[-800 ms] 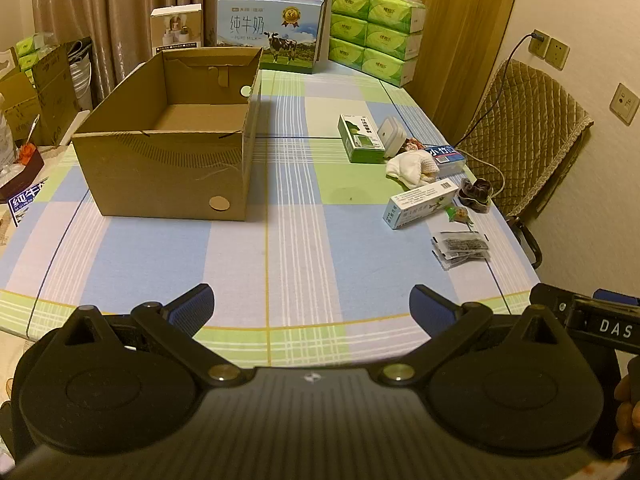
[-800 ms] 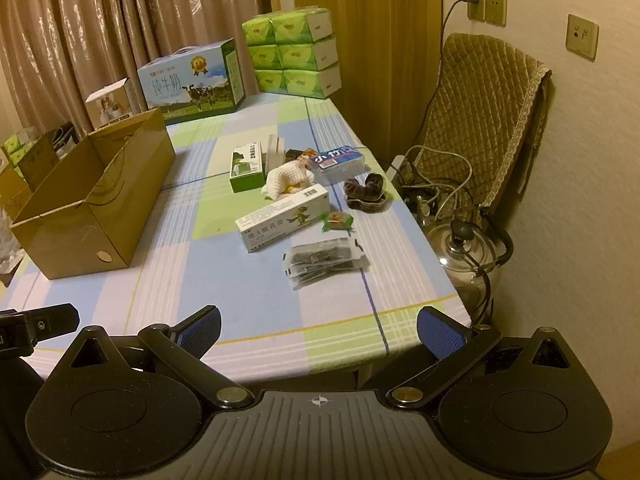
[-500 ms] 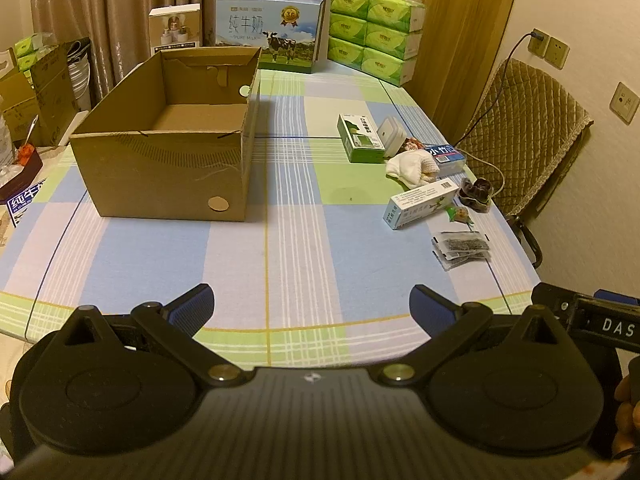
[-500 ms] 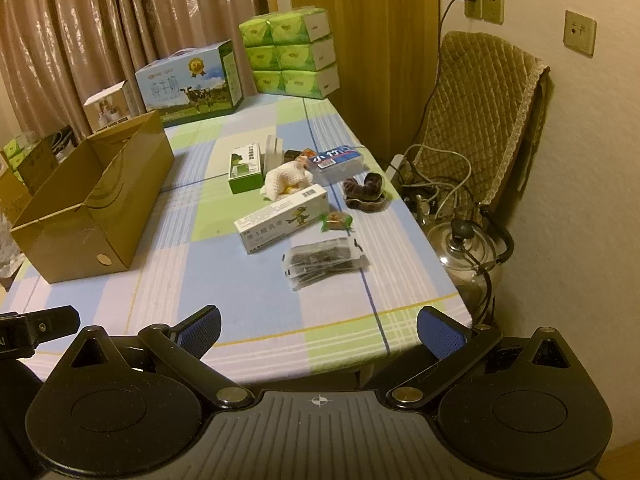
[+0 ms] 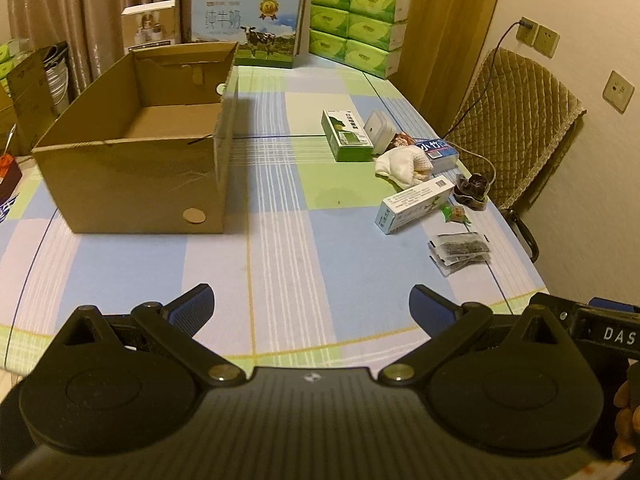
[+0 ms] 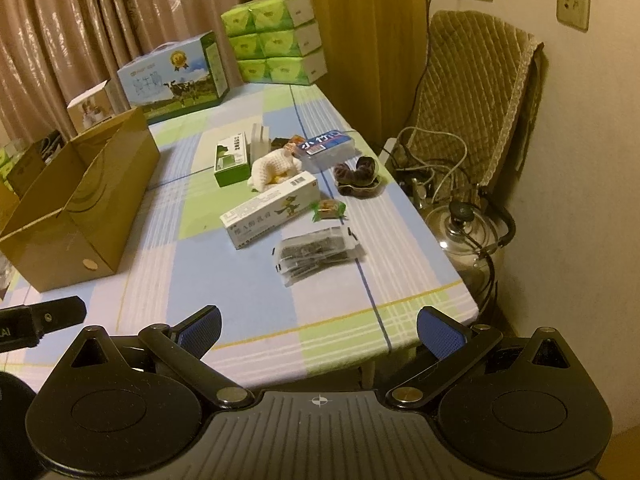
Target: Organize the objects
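Note:
An open, empty cardboard box (image 5: 136, 152) (image 6: 76, 200) stands on the left of the checked tablecloth (image 5: 304, 248). Loose items lie to the right: a green box (image 5: 346, 135) (image 6: 230, 159), a white toothpaste carton (image 5: 416, 204) (image 6: 270, 210), a white cloth bundle (image 5: 402, 164) (image 6: 274, 168), a blue-labelled pack (image 5: 438, 151) (image 6: 328, 145), a dark hair tie (image 6: 358, 174), a small sweet (image 6: 328, 209) and clear sachets (image 5: 460, 252) (image 6: 316, 254). My left gripper (image 5: 310, 306) hangs open over the near table edge. My right gripper (image 6: 318, 330) is open too, nothing between its fingers.
A milk carton case (image 5: 250, 28), stacked green tissue packs (image 5: 358, 24) and a small white box (image 5: 150, 26) stand at the table's far end. A quilted chair (image 6: 476, 92), cables and a steel kettle (image 6: 466, 232) sit off the right edge.
Both grippers have drifted slightly forward over the table; the box and items appear a little nearer. Both stay open, and nothing on the table has moved.

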### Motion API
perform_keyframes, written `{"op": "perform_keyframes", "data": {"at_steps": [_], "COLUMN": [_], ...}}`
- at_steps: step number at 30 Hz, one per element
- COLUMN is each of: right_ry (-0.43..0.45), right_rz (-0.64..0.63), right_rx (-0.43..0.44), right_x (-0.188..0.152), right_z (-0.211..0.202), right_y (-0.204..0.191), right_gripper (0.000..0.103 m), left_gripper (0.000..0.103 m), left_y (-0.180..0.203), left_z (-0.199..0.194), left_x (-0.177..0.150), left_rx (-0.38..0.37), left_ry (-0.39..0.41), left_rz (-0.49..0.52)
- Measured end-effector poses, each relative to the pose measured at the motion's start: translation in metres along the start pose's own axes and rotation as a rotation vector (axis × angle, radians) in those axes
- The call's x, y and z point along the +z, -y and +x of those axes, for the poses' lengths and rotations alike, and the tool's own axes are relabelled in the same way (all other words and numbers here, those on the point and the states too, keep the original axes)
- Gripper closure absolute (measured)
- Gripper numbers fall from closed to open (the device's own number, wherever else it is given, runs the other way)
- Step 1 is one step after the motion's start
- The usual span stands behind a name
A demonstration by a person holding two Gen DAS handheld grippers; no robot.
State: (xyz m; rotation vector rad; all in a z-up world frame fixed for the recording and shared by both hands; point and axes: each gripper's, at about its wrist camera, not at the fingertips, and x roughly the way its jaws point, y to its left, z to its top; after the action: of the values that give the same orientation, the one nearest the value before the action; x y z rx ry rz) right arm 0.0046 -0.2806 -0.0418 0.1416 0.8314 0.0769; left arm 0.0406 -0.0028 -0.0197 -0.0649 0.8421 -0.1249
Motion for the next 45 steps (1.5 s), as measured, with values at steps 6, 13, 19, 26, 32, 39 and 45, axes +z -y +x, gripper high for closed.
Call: {"op": "perform_keyframes", "data": {"at_steps": [6,13,19,26,32,39,45], "right_ry": [-0.012,-0.03,-0.055,-0.055,-0.03,-0.031,-0.038], "right_rz": [0.025,0.116,0.181,0.184,0.087,0.004,0.082], "right_rx": [-0.005,0.015,0.02,-0.015,-0.066,-0.127,-0.121], "right_x": [0.009,0.02,0.028,0.035,0.047,0.041,0.04], "right_z": [0.024,0.072,0.114,0.153,0.175,0.169,0.158], "right_y": [0.002,0.009,0.01,-0.002,-0.016,-0.009,0.016], "right_gripper": [0.002,0.023,0.023,0.023,0.027,0.068,0.07], "left_gripper": [0.001,0.002,0.002,0.001,0.001,0.002,0.012], "left_y": [0.002,0.002,0.004,0.001,-0.001,0.011,0.045], "left_z": [0.031,0.071,0.099,0.121,0.131,0.143,0.161], "left_x": [0.013,0.027,0.042,0.047,0.046,0.051,0.059], "left_rx": [-0.014,-0.013,-0.016,-0.028,-0.044,-0.098,-0.189], "left_ry": [-0.018,-0.038,-0.033,-0.046,-0.06,-0.047,0.006], "left_rz": [0.028,0.054,0.073,0.065,0.059,0.118,0.317]}}
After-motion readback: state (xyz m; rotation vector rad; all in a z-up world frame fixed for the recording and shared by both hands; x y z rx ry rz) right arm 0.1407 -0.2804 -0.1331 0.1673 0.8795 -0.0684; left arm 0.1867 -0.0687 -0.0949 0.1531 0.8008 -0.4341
